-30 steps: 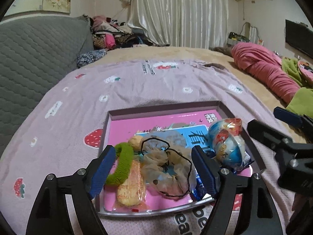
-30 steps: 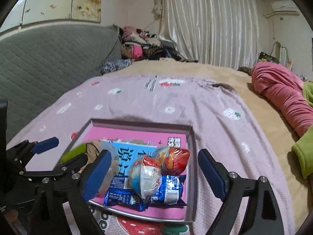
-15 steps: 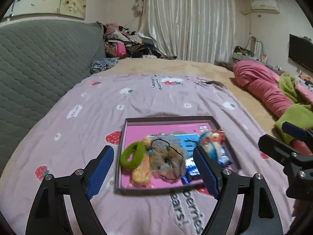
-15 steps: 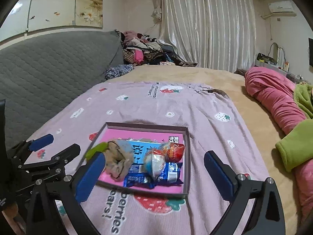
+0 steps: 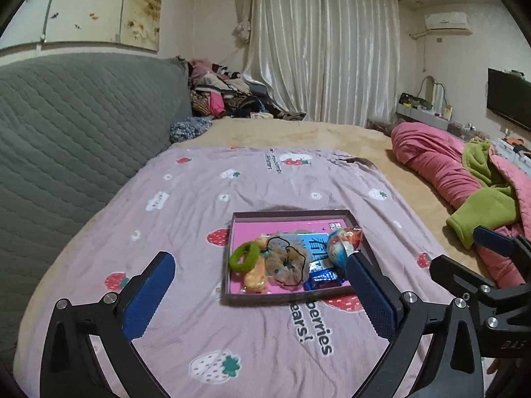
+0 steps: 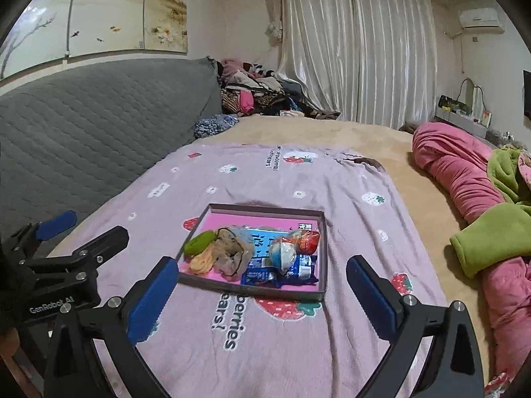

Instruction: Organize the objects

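A shallow pink-lined box lies on the pink strawberry blanket. It holds a green hair tie, a beige scrunchie, a yellow snack packet, blue wrappers and a round blue-and-red packet. My left gripper is open and empty, held back from the box's near edge. My right gripper is open and empty, also back from the box.
The blanket covers the bed beside a grey quilted headboard. A pink and green quilt heap lies on the right. Piled clothes sit at the far end by white curtains.
Both grippers have drawn back and up from the box, which now looks smaller and farther. Both stay open and empty. The box's contents have not moved.
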Motion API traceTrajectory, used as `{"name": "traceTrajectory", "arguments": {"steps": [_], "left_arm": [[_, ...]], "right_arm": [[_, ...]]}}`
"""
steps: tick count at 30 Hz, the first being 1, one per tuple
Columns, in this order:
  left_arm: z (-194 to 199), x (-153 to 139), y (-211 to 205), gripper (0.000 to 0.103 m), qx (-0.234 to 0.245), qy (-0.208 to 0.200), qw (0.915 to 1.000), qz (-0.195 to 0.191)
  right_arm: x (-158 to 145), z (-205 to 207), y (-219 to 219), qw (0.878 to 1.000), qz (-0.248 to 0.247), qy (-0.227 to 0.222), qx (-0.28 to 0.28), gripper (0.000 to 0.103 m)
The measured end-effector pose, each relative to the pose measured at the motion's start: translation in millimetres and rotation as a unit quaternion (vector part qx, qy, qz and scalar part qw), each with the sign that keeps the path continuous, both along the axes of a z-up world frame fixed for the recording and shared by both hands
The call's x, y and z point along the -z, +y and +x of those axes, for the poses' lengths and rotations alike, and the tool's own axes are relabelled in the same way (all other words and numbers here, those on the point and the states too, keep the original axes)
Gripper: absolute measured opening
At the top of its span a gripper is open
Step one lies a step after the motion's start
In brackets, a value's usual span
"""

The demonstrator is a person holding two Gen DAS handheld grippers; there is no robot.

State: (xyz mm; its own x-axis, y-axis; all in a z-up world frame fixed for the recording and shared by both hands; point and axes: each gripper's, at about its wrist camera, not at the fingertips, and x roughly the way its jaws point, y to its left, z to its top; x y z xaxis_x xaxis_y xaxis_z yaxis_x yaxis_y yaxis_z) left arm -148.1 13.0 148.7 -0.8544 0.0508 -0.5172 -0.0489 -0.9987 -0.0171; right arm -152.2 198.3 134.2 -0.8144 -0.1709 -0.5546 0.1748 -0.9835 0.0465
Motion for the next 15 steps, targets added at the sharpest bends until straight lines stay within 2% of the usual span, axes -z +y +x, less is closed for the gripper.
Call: {"name": "traceTrajectory", "arguments": {"steps": [6,15], "left_arm": [[40.3,-8.8,-3.8,0.103,-0.007,0.015,0.9999,0.001],[72.3,18.5,-6.3,0.103,-0.012,-0.010,0.9999,0.004]], "right_arm": [[-13.3,32.8,1.5,1.000,0.013,0.021,0.005,0.102],[6.5,59.4,4.5,0.999,0.023,0.030,0.011,0.102]]}}
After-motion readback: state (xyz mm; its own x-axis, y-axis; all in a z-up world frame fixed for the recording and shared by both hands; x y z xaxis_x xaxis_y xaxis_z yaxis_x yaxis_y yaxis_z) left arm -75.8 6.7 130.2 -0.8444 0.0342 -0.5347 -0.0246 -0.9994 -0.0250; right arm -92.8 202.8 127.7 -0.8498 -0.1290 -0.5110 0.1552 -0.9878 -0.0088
